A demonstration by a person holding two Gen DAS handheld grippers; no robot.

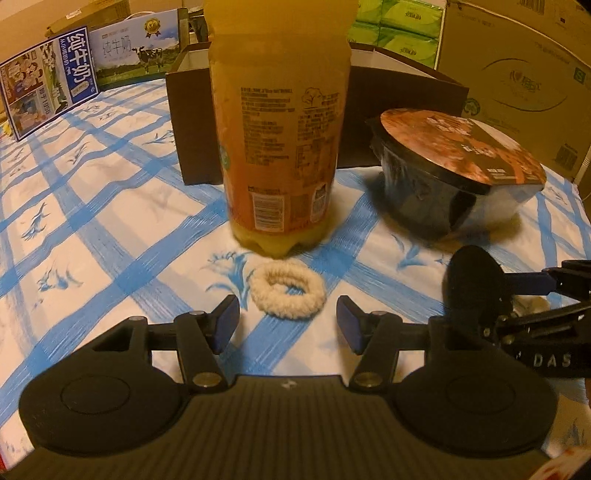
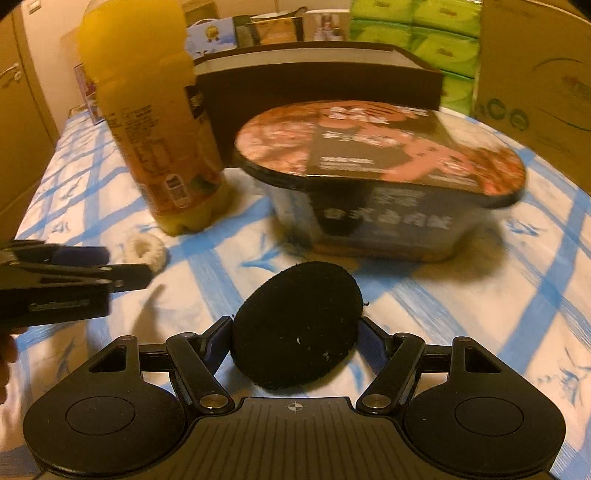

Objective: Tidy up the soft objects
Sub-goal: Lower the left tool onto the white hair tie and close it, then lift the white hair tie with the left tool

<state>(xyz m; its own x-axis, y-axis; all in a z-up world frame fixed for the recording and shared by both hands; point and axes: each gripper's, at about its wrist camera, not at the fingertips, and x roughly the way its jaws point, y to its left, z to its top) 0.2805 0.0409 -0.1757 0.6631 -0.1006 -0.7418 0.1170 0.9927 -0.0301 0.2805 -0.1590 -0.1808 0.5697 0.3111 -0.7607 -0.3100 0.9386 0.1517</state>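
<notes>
A cream fluffy hair tie (image 1: 288,288) lies flat on the blue-checked cloth, just in front of an orange juice bottle (image 1: 279,122). My left gripper (image 1: 287,320) is open and empty, its jaws on either side of the hair tie and a little short of it. My right gripper (image 2: 295,338) is shut on a round black soft pad (image 2: 295,325) and holds it above the cloth. That pad also shows in the left wrist view (image 1: 476,280). The hair tie also shows in the right wrist view (image 2: 146,251), beside the left gripper (image 2: 129,273).
An instant noodle bowl (image 2: 380,177) stands right of the bottle. A dark open box (image 1: 192,122) stands behind both. Milk cartons (image 1: 48,85), green tissue packs (image 1: 402,29) and a cardboard box (image 1: 517,74) line the back and right sides.
</notes>
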